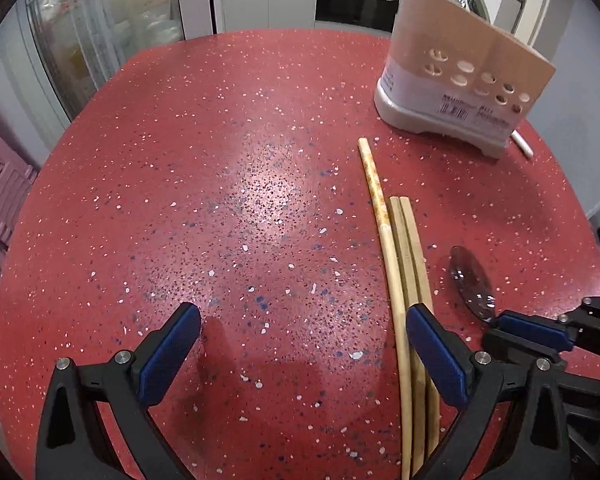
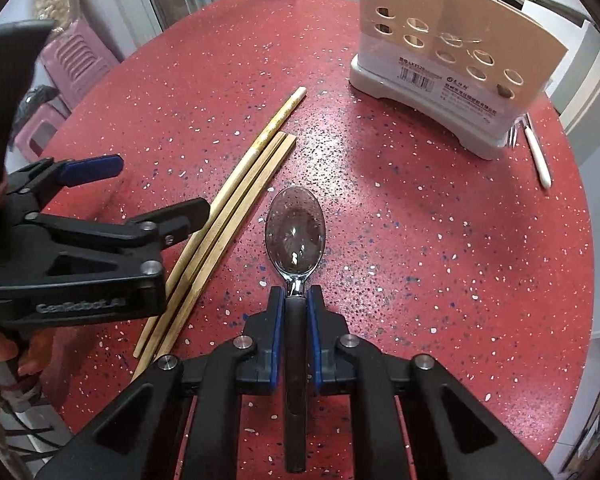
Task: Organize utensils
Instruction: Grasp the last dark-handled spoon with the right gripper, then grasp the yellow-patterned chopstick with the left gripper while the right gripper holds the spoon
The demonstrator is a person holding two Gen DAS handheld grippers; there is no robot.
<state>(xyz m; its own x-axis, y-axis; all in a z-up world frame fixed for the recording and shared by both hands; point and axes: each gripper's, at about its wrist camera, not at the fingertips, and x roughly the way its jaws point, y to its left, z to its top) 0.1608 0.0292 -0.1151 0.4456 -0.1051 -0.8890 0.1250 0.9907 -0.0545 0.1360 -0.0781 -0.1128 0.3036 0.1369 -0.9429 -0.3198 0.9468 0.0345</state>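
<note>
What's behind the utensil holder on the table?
A white-handled fork pokes out from behind the utensil holder, lying on the table. Its tines are mostly hidden by the holder's base.

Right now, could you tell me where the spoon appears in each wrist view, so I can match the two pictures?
Left wrist view: the spoon lies at lower right, right of the chopsticks, its handle end between the right gripper pads.
Right wrist view: the spoon sits at centre, bowl pointing away, handle clamped in the right gripper.
Shared landmark: the utensil holder, upper right in both.
</note>
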